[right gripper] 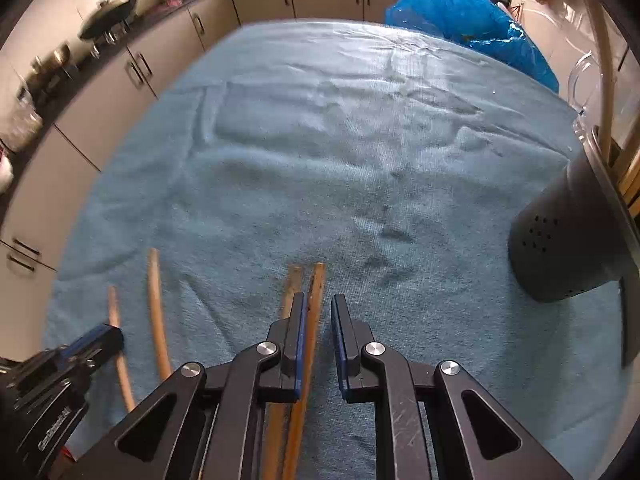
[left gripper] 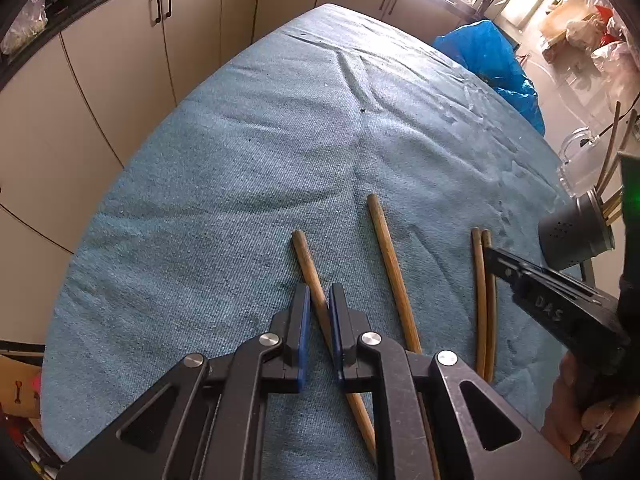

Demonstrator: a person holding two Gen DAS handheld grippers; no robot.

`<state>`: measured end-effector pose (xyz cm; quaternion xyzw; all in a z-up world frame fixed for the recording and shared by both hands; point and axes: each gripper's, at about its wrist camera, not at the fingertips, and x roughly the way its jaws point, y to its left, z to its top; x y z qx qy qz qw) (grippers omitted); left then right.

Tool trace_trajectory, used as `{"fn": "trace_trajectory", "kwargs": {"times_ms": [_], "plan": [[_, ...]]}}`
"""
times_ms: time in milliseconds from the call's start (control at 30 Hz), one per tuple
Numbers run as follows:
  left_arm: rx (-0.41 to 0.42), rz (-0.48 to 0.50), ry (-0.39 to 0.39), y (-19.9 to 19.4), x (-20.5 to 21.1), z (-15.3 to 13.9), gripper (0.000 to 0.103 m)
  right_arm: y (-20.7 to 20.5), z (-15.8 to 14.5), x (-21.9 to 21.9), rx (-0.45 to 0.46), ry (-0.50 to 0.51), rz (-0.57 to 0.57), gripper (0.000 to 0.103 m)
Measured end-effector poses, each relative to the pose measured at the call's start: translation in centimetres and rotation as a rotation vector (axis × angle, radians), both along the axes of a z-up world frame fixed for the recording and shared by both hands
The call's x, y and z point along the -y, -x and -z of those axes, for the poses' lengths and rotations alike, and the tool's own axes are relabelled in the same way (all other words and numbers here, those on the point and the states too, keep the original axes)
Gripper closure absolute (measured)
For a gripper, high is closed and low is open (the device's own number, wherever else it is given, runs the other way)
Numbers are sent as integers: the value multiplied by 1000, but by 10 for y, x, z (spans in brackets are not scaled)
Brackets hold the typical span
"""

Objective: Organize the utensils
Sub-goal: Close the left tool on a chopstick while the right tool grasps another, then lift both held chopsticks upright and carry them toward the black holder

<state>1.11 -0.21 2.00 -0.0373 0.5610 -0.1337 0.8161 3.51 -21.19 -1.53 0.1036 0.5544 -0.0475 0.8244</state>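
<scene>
Four wooden chopsticks lie on the blue towel point(right gripper: 360, 140) that covers the desk, all pointing roughly the same way. So, from the left wrist view: the left tool point(left gripper: 319, 300) is nearly closed, with the leftmost chopstick point(left gripper: 306, 256) running right between its blue pads, and it looks like it's pinched there. Next one over, the second chopstick point(left gripper: 384, 240), lies loose on the towel just beside it. Further right there's a pair of chopsticks point(left gripper: 482, 280) lying side by side and touching.

That same pair shows in the right wrist view as two sticks point(right gripper: 308, 292) under the right tool point(right gripper: 320, 312). Its jaws are narrow, and one stick sits in the gap, pretty much against the left pad, while the other stick lies just outside that pad. Can't tell if the pads actually press on it; there's a visible gap on the right side.

Off to the right stands a dark perforated utensil holder point(right gripper: 560, 240) with a few sticks already in it. A clear plastic jug point(left gripper: 576, 160) sits behind it, and a blue plastic bag point(right gripper: 460, 8) is at the far edge.
</scene>
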Motion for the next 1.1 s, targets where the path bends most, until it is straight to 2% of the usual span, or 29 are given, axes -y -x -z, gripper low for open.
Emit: {"fn": "trace_trajectory", "kwargs": {"times_ms": [100, 200, 267, 333, 400, 733, 900, 1100], "plan": [[3, 0, -17, -2, 4, 0, 92, -5, -2, -7, 5, 69, -35, 89], [11, 5, -13, -5, 7, 0, 94, -2, -3, -2, 23, 48, -50, 94], [17, 12, 16, -5, 6, 0, 95, 7, -5, 11, 45, -9, -4, 95], [12, 20, 62, -3, 2, -1, 96, 17, -14, 17, 114, -73, -2, 95], [42, 14, 88, 1, -1, -10, 97, 37, -32, 23, 195, -73, 20, 95], [369, 30, 166, 60, 2, -104, 97, 155, -120, 37, 702, -75, 74, 95], [452, 52, 181, 87, 4, -131, 97, 200, -140, 36, 832, -52, 109, 95], [491, 61, 186, 109, 7, -142, 97, 236, -149, 34, 890, -34, 134, 95]]}}
